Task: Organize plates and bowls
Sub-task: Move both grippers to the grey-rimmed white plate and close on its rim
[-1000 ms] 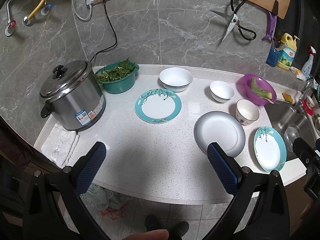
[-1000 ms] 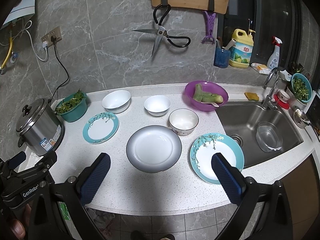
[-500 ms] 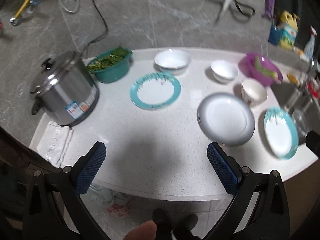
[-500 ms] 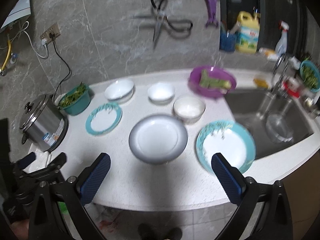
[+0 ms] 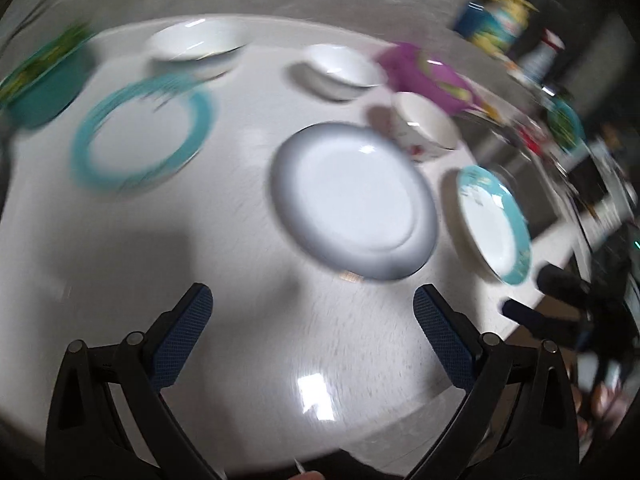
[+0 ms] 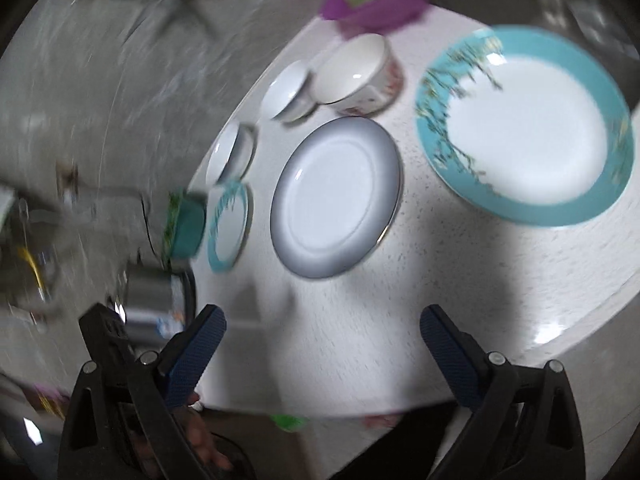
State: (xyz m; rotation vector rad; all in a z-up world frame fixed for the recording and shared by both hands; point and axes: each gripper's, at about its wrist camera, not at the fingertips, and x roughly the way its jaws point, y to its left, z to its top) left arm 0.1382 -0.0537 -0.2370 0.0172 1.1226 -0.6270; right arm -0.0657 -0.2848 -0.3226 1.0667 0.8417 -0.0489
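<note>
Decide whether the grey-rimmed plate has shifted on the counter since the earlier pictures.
No. The grey-rimmed plate still lies between the floral bowl and the counter's front edge, beside the teal-rimmed plate; only the cameras dropped closer.

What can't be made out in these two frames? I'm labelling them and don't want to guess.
- Left wrist view: the teal-rimmed plate pattern and the purple bowl contents, smeared by motion blur.
- Left wrist view: the green basin, cut by the left edge.
- Right wrist view: the steel cooker, blurred and partly behind the gripper frame.
- Right wrist view: the floral bowl motif, too blurred.
</note>
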